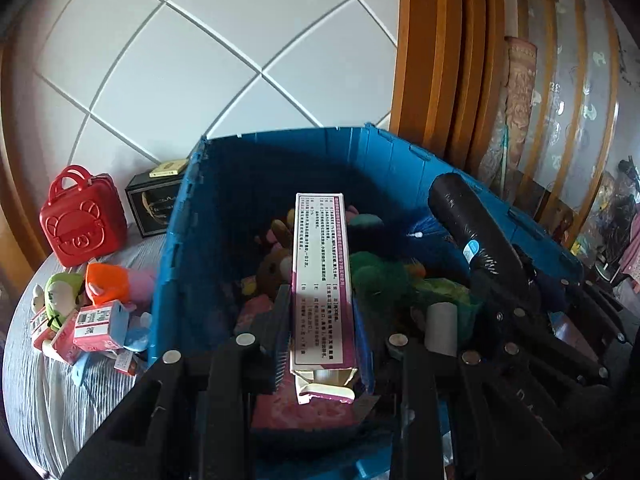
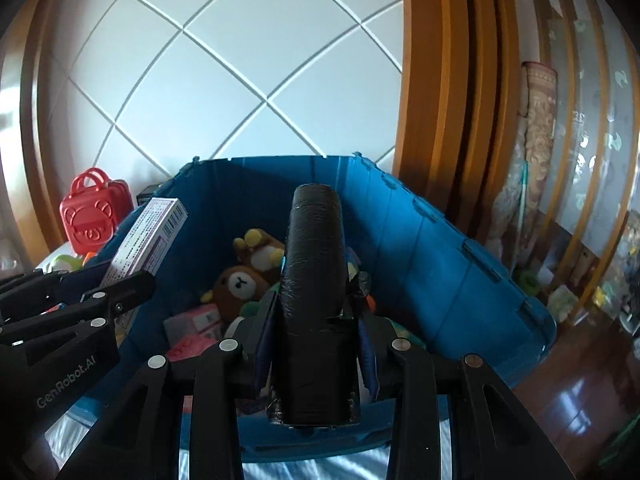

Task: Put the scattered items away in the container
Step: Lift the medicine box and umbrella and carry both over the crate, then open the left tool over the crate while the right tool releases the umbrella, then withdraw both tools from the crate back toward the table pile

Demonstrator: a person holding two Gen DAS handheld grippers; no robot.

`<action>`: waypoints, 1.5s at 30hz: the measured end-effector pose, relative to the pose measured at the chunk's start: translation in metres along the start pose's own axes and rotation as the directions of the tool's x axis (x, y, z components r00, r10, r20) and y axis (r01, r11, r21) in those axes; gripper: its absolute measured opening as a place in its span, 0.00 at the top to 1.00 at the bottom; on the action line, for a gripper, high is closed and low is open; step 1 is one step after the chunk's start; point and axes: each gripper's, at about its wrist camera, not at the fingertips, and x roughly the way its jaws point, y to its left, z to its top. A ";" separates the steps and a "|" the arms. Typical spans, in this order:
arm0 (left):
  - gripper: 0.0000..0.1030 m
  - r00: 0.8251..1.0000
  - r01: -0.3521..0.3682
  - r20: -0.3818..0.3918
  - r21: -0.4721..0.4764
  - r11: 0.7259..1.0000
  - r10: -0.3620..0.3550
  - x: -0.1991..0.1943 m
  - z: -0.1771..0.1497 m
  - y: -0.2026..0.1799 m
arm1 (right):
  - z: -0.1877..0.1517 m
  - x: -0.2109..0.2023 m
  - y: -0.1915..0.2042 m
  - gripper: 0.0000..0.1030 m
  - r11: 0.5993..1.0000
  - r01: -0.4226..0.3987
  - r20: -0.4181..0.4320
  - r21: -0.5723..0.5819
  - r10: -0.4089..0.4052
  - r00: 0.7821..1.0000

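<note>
Left gripper (image 1: pixel 320 320) clamped on long white-and-purple carton (image 1: pixel 322 280), right gripper (image 2: pixel 316 320) clamped on black wrapped roll (image 2: pixel 314 300), both held over blue crate (image 2: pixel 440 264) holding plush toys (image 2: pixel 240 284), red bag (image 1: pixel 82 216) and small cartons (image 1: pixel 96 322) beside crate's left wall.

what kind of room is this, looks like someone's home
Most likely a bedroom at home: a striped bedsheet under the blue bin, a padded headboard behind, and soft toys in the bin.

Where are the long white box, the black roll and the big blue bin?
White box (image 1: pixel 322 276), left wrist view, its printed face.
Black roll (image 2: pixel 314 280), right wrist view, its wrapped side.
Blue bin (image 2: pixel 460 264), right wrist view, inner right wall.
</note>
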 end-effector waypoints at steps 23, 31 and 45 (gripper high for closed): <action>0.30 0.995 -0.055 -0.078 0.017 0.998 0.056 0.034 -0.005 -0.011 | 0.002 0.056 -0.039 0.59 0.998 -0.012 -0.115 0.054 0.018 0.993; 0.27 0.998 -0.036 -0.051 0.007 0.999 0.037 0.021 -0.012 -0.003 | 0.000 0.041 -0.045 0.15 0.997 -0.008 -0.079 0.074 0.013 0.997; 0.01 0.987 -0.086 0.134 -0.040 0.996 0.090 -0.053 -0.035 0.009 | 0.003 -0.025 -0.042 0.00 0.995 -0.069 0.052 0.072 0.065 0.997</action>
